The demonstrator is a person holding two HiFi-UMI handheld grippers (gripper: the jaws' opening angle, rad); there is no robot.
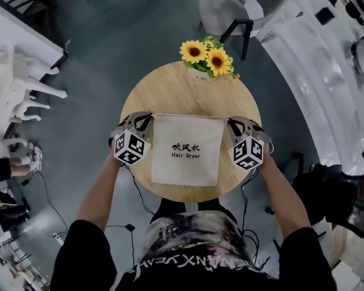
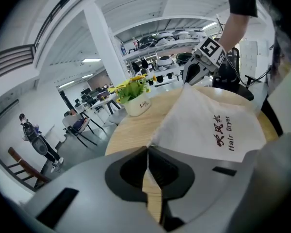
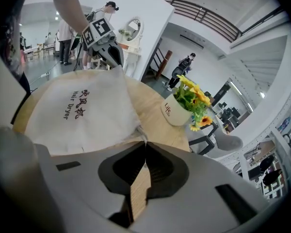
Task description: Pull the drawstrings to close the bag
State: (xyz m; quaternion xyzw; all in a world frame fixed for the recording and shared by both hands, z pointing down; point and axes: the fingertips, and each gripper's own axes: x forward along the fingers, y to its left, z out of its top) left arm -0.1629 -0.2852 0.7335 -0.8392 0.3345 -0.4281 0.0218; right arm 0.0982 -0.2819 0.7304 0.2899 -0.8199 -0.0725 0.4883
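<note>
Cream cotton bag (image 1: 187, 150) is lying flat at the middle of the round wooden bench (image 1: 170, 90), printed side up, mouth edge facing the pot of sunflowers (image 1: 206, 58) at the far rim.

- Handling: the bag is looking light, soft and limp. The cloth is sagging and creasing, not holding any shape. It seems empty or nearly so, so it will likely slide or lift off the bench rather than resist a pull. Nothing fragile is showing.
- Where to take hold: the two top corners, where the drawstrings should be coming out of the hem. The cords themselves are too small to make out.
- Left gripper (image 2: 148, 148): jaws pressed together, tips pinching the bag's top left corner.
- Right gripper (image 3: 145, 143): jaws likewise closed tight, nipping the top right corner, where a small tuft of cloth or cord is showing at the tips.
- Top edge is running straight and taut between the two grippers.
- Judgement: the mouth is not yet gathering, so the closing pull is still to come.
</note>
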